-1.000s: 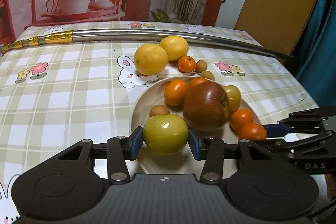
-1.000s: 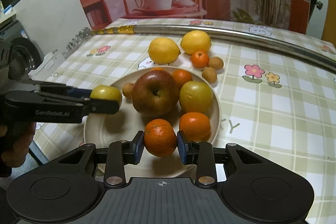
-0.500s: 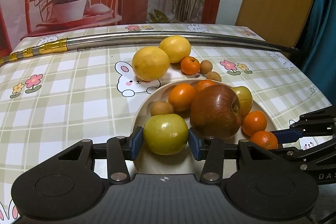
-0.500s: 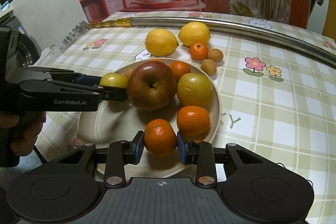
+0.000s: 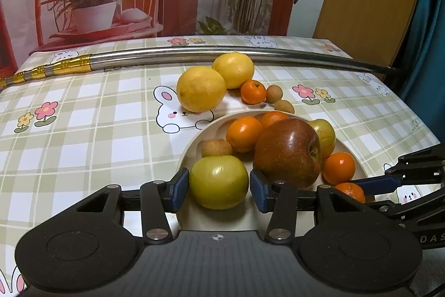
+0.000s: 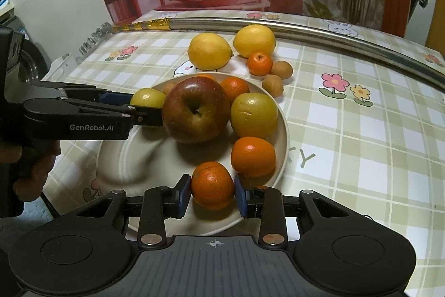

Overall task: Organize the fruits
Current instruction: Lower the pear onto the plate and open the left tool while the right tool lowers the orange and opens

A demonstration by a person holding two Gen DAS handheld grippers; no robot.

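**Left wrist view: two round fruits in the pads, over a crowded plate**

Left wrist view shows the green apple (image 5: 219, 181) between the blue pads of the left gripper (image 5: 219, 187), at the near edge of the cream plate (image 5: 194, 141). These jaws are opening; a thin gap shows at the right pad, so the apple looks released rather than squeezed. It is firm, smooth-skinned and fairly heavy for its size, I judge, and apt to roll; the widest part is the place to take it.

Right wrist view has the right gripper (image 6: 212, 192) clamped on a mandarin (image 6: 212, 185) over the plate's near rim. That fruit is light, with soft, loose peel that could bruise or slip under hard pressure, so a gentle hold across its middle suits it.

Beside them on the plate lie a large red apple (image 6: 196, 109), another green apple, more mandarins and a small brown fruit. Two lemons (image 5: 200, 89), one mandarin and two brown fruits sit on the checked tablecloth (image 5: 69, 130).

Readable writing: "GenRobot.AI" on the left gripper's side, "DAS" on the right one's, and partial letters on the cloth.
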